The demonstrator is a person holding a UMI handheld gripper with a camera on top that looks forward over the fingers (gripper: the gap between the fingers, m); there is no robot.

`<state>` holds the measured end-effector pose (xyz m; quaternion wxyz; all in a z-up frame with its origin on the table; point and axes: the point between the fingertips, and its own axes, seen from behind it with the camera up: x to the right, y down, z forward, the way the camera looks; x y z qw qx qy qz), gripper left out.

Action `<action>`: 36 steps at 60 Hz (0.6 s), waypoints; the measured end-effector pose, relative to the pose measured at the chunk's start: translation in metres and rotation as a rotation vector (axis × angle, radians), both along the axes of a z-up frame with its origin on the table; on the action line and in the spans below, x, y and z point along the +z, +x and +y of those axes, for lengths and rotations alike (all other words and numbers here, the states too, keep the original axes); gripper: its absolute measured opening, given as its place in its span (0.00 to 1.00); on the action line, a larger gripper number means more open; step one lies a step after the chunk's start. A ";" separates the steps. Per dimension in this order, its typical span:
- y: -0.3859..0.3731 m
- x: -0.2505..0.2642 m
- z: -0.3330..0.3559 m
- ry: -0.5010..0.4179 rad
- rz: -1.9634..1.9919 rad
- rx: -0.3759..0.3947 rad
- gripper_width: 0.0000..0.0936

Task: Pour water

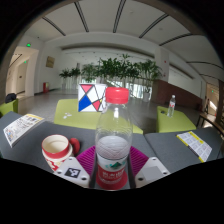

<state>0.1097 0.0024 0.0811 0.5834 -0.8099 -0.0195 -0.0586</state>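
Clear plastic water bottle with red cap and red-green label (113, 140): one unit, upright, positioned between the two fingers of the tool (113, 172). Both magenta pads (88, 157) lie close against the bottle's lower body; whether they press on it cannot be determined. One white cup with red rim and red pattern (57, 151) stands on the grey table (30, 152), just beside the bottle on its left, apart from it. One printed leaflet (18, 127) lies further left. A second leaflet (197, 144) lies to the right. One second clear bottle (172, 102) stands well beyond. Green potted plants (115, 70) line the background.
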 end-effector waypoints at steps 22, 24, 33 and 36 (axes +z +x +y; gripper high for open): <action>-0.020 0.063 -0.092 -0.077 0.011 -0.026 0.91; -0.022 0.072 -0.109 -0.082 0.015 -0.030 0.91; -0.042 0.106 -0.201 -0.103 0.069 -0.060 0.91; -0.048 0.117 -0.234 -0.109 0.070 -0.062 0.91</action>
